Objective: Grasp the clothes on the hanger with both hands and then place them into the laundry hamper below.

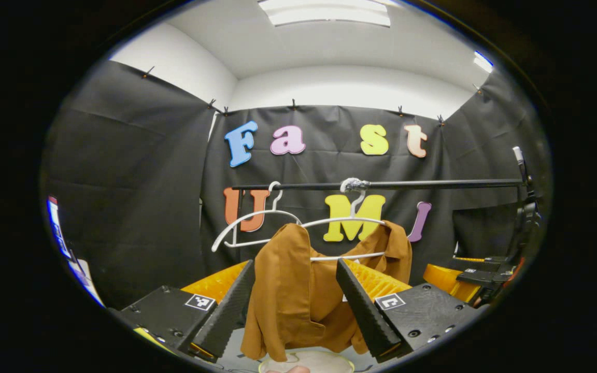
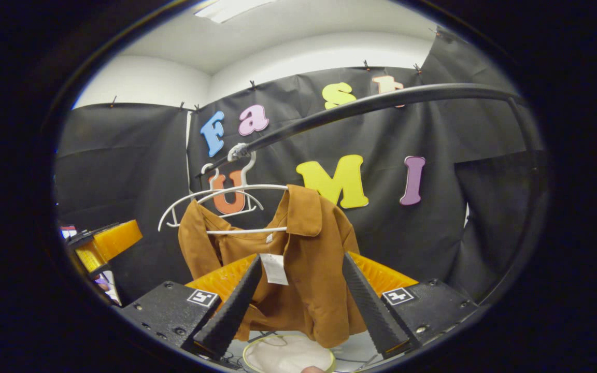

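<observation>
Black cloth booth wall (image 1: 138, 171) beneath a white ceiling (image 1: 329, 57). Black horizontal rail (image 1: 433, 183) before the wall carries two white hangers; the nearer white wire hanger (image 2: 246, 207) holds a brown collared shirt (image 2: 309, 269). Round pale hamper (image 2: 288, 355) lies below the shirt. Left gripper (image 1: 296, 305) and right gripper (image 2: 298, 305) both spread wide, the shirt between their fingers.
</observation>
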{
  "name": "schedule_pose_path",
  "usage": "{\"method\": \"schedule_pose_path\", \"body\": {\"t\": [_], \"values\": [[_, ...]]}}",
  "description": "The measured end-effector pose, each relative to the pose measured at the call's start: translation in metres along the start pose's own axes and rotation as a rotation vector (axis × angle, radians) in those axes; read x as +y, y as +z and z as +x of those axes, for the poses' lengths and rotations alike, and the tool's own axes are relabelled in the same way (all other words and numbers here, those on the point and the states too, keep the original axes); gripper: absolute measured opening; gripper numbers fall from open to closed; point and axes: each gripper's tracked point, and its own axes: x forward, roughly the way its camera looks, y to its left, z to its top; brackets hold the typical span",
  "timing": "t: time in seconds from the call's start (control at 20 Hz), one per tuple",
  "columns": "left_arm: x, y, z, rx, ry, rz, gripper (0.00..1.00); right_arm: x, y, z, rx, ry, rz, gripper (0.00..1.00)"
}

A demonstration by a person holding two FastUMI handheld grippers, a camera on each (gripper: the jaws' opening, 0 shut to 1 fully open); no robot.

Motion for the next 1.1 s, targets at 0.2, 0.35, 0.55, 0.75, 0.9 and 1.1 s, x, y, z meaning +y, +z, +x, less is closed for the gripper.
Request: {"method": "schedule_pose_path", "body": {"t": [0.2,0.35,0.55,0.75,0.9,1.1], "values": [[0.0,-0.038,0.018,0.052,0.008,0.009,1.0,0.0,-0.031,0.026,0.029,0.013,0.018,1.0],[0.0,-0.052,0.033,0.084,0.003,-0.001,1.0,-0.003,-0.05,0.048,0.096,0.0,0.091,0.98],[-0.006,-0.07,0.062,0.111,-0.001,-0.009,1.0,-0.002,-0.062,0.087,0.123,0.051,0.171,0.96],[-0.011,-0.086,0.097,0.141,0.009,-0.03,1.0,0.002,-0.063,0.116,0.147,0.088,0.243,0.96],[-0.006,-0.092,0.121,0.157,0.038,-0.068,1.0,0.002,-0.06,0.137,0.134,0.078,0.271,0.96],[0.002,-0.094,0.138,0.175,0.066,-0.108,1.0,0.005,-0.054,0.159,0.138,0.074,0.353,0.96]]}}
